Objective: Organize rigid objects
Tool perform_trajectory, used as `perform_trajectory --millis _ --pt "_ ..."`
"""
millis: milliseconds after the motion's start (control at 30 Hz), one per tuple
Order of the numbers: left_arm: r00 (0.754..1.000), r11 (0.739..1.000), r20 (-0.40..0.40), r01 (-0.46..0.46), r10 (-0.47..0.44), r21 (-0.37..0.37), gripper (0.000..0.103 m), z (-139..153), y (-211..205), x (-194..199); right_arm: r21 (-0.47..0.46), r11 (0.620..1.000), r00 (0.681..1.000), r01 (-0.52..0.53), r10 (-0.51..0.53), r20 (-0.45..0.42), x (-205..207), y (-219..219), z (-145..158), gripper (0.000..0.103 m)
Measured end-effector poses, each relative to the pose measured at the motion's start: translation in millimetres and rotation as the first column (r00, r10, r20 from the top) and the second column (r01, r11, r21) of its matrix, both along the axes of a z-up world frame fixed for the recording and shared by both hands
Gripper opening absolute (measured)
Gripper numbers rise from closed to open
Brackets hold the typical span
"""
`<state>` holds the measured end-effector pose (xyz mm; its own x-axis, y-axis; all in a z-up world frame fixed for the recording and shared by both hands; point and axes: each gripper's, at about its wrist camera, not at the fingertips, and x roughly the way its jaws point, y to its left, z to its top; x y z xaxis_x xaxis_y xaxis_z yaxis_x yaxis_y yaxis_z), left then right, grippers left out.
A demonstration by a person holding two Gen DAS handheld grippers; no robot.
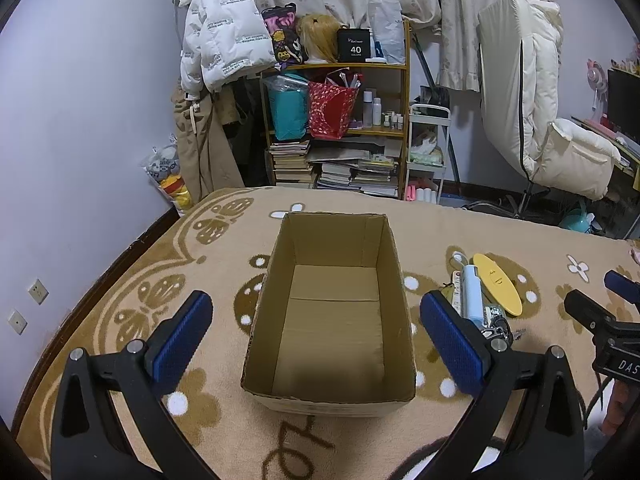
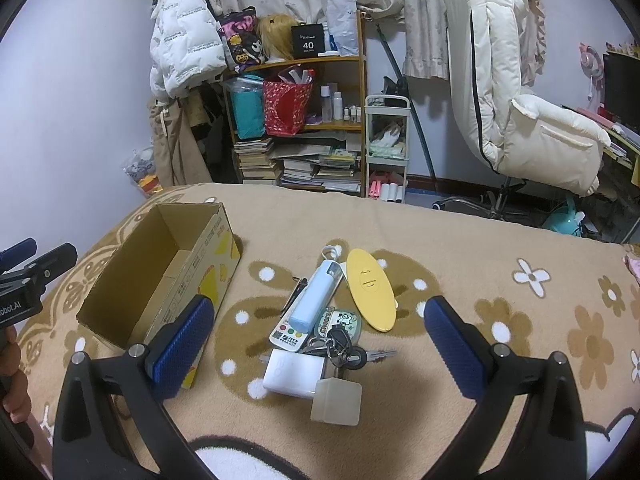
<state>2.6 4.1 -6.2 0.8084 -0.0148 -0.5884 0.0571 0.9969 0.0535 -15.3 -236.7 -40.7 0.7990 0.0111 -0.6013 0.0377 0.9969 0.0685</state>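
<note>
- The cardboard box point(image 1: 332, 312) stands open on the patterned blanket point(image 2: 500, 264), with nothing visible inside it. Its long axis runs from near to far, straight ahead of the left gripper point(image 1: 316, 344).
- The left gripper hangs above the near end of the box, jaws spread wide and holding nothing; the box opening sits between its two blue pads.
- The rigid things lie in a loose pile to the right of the box: a pale blue tube-shaped case point(image 2: 314, 300), a yellow oval disc point(image 2: 370, 290), a small remote point(image 2: 286, 334), a bunch of keys point(image 2: 344, 350), a white charger block point(image 2: 294, 374) and a frosted cube point(image 2: 336, 400).
- The right gripper point(image 2: 320, 344) hovers over the near edge of this pile, jaws wide apart and empty. The pile lies directly ahead of it, between its pads, so the right hand is clearly the nearer one for any pick.
- The frosted cube and white charger block are nearest to the right jaws; the yellow oval disc and pale blue tube-shaped case lie farther off, both with long axes running near to far, slightly slanted.
- The carry, as I judge it, goes leftward from the pile to the cardboard box, which stands just beside the right gripper's left finger.
- Several pieces touch or overlap, so a clean grasp likely starts with the cube at the near edge.
</note>
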Motion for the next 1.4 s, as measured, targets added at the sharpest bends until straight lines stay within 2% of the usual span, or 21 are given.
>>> perform_trajectory --millis 1400 --pt "1.0 1.0 0.002 -0.006 0.005 0.011 0.103 -0.7 -0.6 0.8 -0.003 1.0 1.0 0.0 0.0 -0.003 0.7 1.3 -1.7 0.103"
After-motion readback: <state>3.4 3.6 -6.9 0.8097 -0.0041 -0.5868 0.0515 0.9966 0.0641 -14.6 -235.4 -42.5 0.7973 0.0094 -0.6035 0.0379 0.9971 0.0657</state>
